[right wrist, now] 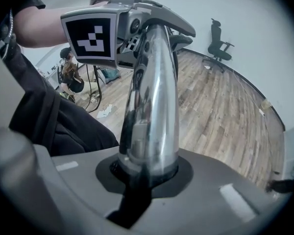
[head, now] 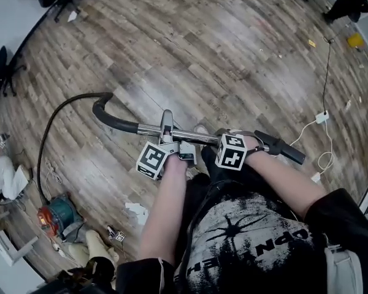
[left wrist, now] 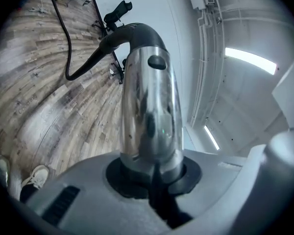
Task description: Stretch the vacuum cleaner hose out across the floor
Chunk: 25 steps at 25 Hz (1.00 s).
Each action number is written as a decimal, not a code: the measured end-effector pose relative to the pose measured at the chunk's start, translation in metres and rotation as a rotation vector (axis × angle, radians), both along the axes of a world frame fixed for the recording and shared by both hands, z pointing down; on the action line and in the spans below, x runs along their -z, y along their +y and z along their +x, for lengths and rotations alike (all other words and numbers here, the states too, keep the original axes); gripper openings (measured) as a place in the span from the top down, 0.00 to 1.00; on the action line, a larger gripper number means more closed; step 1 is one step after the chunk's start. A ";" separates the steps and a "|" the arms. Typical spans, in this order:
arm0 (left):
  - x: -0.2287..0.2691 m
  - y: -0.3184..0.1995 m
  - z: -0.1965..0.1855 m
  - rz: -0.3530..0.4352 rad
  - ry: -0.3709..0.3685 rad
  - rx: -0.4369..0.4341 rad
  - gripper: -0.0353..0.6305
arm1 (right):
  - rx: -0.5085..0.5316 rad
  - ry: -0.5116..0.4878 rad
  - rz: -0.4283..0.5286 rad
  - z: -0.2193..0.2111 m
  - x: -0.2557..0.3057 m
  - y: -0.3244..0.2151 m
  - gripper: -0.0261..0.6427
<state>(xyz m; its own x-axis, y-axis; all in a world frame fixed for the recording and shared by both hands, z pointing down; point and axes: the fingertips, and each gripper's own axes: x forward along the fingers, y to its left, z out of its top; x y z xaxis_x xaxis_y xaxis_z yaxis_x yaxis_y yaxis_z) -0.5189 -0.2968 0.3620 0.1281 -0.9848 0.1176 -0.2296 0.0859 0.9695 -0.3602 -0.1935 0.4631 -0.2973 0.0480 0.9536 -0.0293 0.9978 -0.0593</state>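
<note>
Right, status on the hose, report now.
Left gripper and right gripper both shut on the metal tube. Hose arcs back to the canister, not yet straight. White charger and cable on the floor, right side.

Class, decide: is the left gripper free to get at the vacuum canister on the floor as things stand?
Probably not: the left gripper is clamped on the chrome tube, and the canister lies on the floor, well apart from it.
</note>
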 end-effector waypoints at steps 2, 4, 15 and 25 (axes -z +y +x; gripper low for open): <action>-0.013 0.008 0.023 -0.011 0.033 -0.043 0.89 | -0.043 0.030 -0.004 0.022 -0.006 0.016 0.86; -0.021 0.016 0.049 -0.027 0.056 -0.078 0.89 | -0.077 0.051 -0.009 0.045 -0.009 0.029 0.86; -0.001 0.031 0.145 -0.009 0.000 -0.040 0.89 | -0.036 -0.010 -0.008 0.140 0.002 0.037 0.86; -0.013 0.085 0.229 -0.056 -0.013 0.180 0.89 | 0.180 -0.039 -0.058 0.240 -0.009 0.059 0.86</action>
<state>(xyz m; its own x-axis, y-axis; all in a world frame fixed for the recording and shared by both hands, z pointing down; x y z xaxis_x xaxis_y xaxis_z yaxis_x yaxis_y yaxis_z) -0.2900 -0.2119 0.3752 -0.0512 -0.9834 0.1738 -0.2179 0.1808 0.9591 -0.1207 -0.1341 0.4723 -0.3152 0.1579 0.9358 0.1528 0.9816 -0.1142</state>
